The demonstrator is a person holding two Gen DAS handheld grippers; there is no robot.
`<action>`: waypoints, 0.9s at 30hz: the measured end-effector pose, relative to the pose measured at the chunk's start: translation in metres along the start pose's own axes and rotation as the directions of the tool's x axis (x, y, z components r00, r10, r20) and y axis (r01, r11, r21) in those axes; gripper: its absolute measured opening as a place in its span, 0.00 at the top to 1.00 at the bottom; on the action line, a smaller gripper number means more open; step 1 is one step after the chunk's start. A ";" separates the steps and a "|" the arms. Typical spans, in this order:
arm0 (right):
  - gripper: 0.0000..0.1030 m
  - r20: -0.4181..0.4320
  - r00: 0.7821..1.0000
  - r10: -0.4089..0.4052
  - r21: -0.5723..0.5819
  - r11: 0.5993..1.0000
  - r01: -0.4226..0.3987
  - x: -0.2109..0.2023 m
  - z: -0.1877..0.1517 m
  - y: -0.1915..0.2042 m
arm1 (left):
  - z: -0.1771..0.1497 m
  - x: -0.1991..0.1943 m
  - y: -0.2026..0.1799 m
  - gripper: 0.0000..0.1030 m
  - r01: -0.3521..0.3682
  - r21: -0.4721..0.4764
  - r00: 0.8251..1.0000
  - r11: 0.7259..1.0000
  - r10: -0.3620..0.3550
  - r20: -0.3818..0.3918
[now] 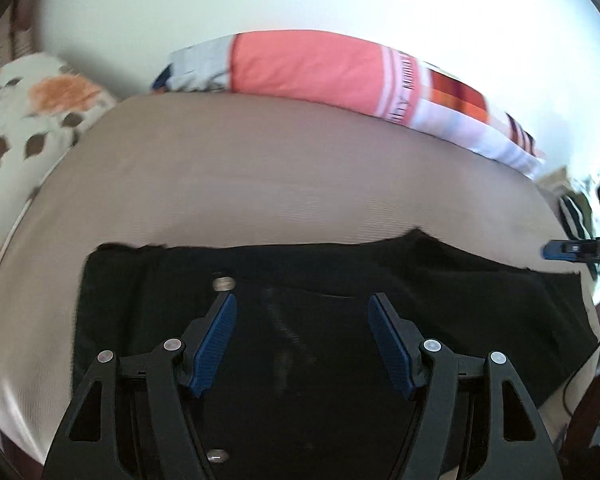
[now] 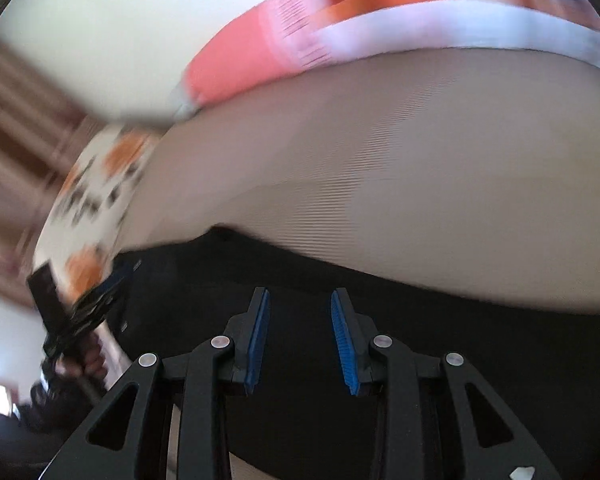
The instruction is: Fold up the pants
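The black pants (image 1: 300, 280) lie flat on the bed (image 1: 280, 168), spread as a wide dark band across its near part over the tan sheet. Their far edge runs roughly straight from left to right, with a small rise toward the right. A metal button (image 1: 224, 283) shows on the cloth just past the left tongs' left finger.

The left tongs (image 1: 302, 312) hang above the pants, pointing down at them, jaws standing wide apart with nothing between the blue pads (image 1: 216, 344) but the cloth below. Whether the tips touch the fabric cannot be told.

The right tongs (image 2: 300, 308) also point down over the pants, toward their right part. Their jaws stand apart by a narrower gap and grip nothing; the blue pads (image 2: 344, 344) are clear of the cloth. In the left wrist view, a blue tip of the right tongs pokes in at the far right edge, just beyond the right end of the pants. The right wrist view is heavily blurred; at its left side the left tongs appear, held by a hand (image 2: 88, 364).

At the far side of the bed lies a pink and striped pillow (image 1: 308, 68) against a pale wall. A floral pillow (image 1: 32, 112) with orange flowers lies at the far left.
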State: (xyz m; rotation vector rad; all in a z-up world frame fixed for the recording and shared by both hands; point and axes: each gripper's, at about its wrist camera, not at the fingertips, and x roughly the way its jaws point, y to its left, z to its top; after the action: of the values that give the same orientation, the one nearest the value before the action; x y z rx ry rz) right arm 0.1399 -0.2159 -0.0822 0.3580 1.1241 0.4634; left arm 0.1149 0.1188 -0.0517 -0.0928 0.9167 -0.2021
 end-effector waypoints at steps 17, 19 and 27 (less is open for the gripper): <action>0.92 -0.347 0.936 0.057 -0.300 0.939 -0.169 0.138 0.050 0.076 | -0.018 0.016 0.035 0.33 -0.028 -0.018 0.998 0.999 0.027 -0.057; 0.93 -0.292 0.956 0.040 -0.364 0.919 -0.150 0.126 0.050 0.089 | -0.018 0.017 0.034 0.33 -0.034 -0.002 0.998 0.999 0.033 -0.058; 0.98 -0.167 0.985 -0.051 -0.392 0.920 -0.019 0.133 0.057 0.100 | -0.018 0.018 0.029 0.33 -0.064 0.007 0.996 0.998 0.065 -0.056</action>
State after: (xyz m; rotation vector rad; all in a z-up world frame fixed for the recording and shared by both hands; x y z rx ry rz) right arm 0.2223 -0.0637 -0.1131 -0.0461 1.1704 0.7022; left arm 0.1150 0.1435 -0.0815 -0.0532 0.9742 -0.1475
